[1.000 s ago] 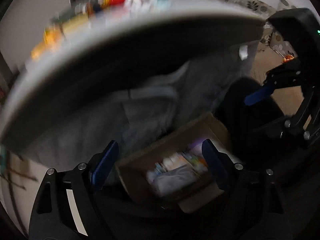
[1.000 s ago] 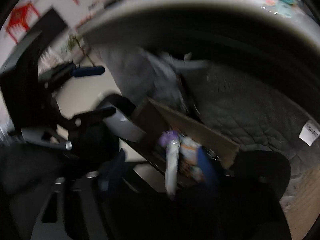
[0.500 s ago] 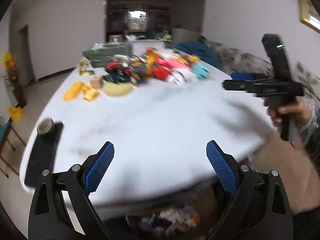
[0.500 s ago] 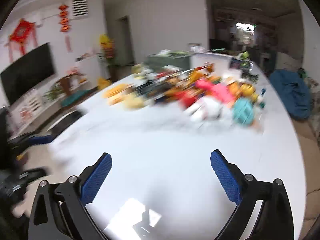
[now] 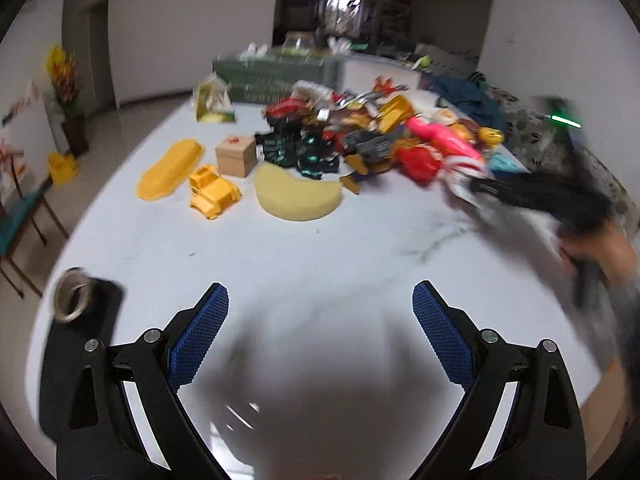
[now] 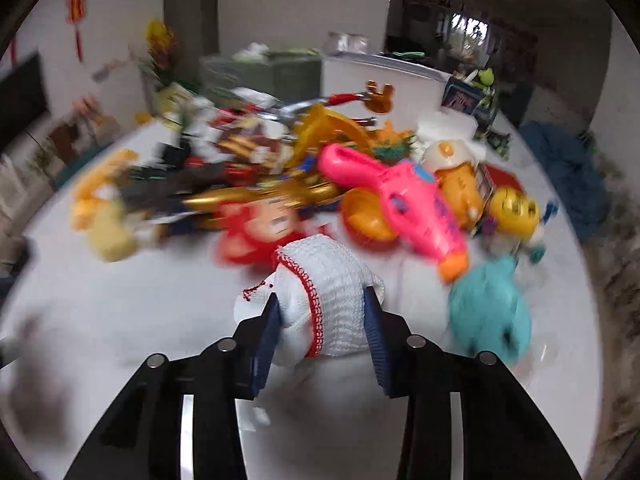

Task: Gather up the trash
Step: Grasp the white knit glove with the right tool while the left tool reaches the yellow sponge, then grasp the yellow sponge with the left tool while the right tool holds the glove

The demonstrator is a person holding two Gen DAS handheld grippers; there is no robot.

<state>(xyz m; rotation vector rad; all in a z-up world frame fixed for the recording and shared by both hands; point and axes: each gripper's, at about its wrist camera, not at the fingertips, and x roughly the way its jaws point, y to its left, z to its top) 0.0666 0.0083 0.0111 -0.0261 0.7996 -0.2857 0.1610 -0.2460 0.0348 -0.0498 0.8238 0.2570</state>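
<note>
Both hand-held grippers are now up over the white tabletop (image 5: 320,248) rather than down by the cardboard box beneath it. Right hand-held gripper (image 6: 320,320) has just been closing and is pinching a white knitted cloth with red trim (image 6: 320,288) at the toy pile's near edge, so a pickup is likely starting; left hand-held gripper (image 5: 320,332) is hanging wide and empty.

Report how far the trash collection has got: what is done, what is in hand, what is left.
Done: nothing that these views can confirm; no bin or box shows.
In hand: the right gripper has just been closing, and the white knitted item with red trim sits between its pads, which press its sides. The left gripper is open and empty over the white table.
Left: the big pile of toys and wrappers, the yellow sponge, the cardboard cube.
</note>
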